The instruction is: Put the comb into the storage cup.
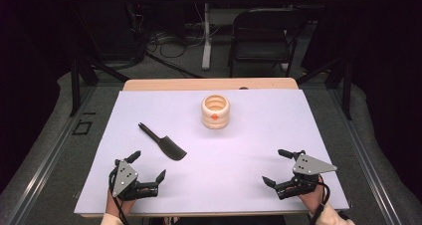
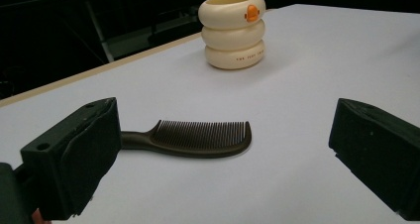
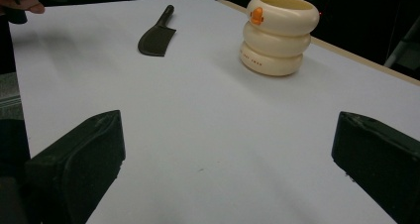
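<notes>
A black comb (image 1: 163,143) lies flat on the white table sheet (image 1: 259,135), left of centre; the left gripper view shows the comb (image 2: 198,137) close ahead with its teeth facing away. A cream ribbed cup (image 1: 215,112) with an orange mark stands upright toward the back middle, also seen as the cup (image 2: 233,29) and the cup (image 3: 279,33). My left gripper (image 1: 148,167) rests at the front left, just short of the comb, open with nothing between its jaws. My right gripper (image 1: 276,168) rests at the front right, open and empty, far from the comb (image 3: 157,33).
A strip of wooden table edge (image 1: 209,84) runs behind the sheet. Beyond it stand a black folding chair (image 1: 263,31) and a white desk leg (image 1: 206,36) with cables on the floor. Black frame legs flank the table.
</notes>
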Demonstrator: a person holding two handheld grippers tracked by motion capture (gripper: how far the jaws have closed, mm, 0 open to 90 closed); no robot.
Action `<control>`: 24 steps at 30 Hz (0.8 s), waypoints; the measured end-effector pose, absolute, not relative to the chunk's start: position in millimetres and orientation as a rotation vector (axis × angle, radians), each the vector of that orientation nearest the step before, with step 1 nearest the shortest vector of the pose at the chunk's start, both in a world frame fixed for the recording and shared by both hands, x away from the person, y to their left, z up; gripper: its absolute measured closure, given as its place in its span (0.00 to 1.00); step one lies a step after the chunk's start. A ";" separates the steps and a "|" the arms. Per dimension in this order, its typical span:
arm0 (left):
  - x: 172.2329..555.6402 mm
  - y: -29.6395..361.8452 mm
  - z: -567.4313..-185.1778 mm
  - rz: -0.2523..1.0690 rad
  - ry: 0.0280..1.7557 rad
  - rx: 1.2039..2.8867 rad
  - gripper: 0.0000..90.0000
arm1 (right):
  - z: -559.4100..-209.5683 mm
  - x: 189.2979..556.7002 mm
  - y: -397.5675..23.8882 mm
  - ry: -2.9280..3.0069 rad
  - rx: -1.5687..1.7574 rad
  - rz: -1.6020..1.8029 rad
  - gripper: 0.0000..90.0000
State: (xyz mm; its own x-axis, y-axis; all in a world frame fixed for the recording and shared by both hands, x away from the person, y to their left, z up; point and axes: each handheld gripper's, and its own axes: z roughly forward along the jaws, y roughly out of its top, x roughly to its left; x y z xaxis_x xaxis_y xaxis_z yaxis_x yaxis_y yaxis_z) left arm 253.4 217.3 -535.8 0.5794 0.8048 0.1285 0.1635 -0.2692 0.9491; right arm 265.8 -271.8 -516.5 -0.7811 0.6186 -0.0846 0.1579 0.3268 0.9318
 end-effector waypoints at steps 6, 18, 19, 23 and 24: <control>256.2 216.2 -535.0 0.772 0.801 1.769 0.00 | -516.6 266.2 -271.7 2.169 0.687 1.448 0.00; 267.2 218.7 -530.7 0.785 0.835 1.757 0.01 | -517.2 266.2 -270.3 2.175 0.690 1.450 0.00; 269.9 219.8 -529.8 0.786 0.841 1.761 0.01 | -517.3 266.3 -270.2 2.177 0.691 1.449 0.00; 274.1 220.5 -528.8 0.783 0.853 1.761 0.02 | -517.4 266.5 -269.7 2.181 0.691 1.444 0.00; 275.7 220.7 -528.1 0.778 0.860 1.765 0.01 | -517.5 266.6 -269.8 2.182 0.691 1.442 0.00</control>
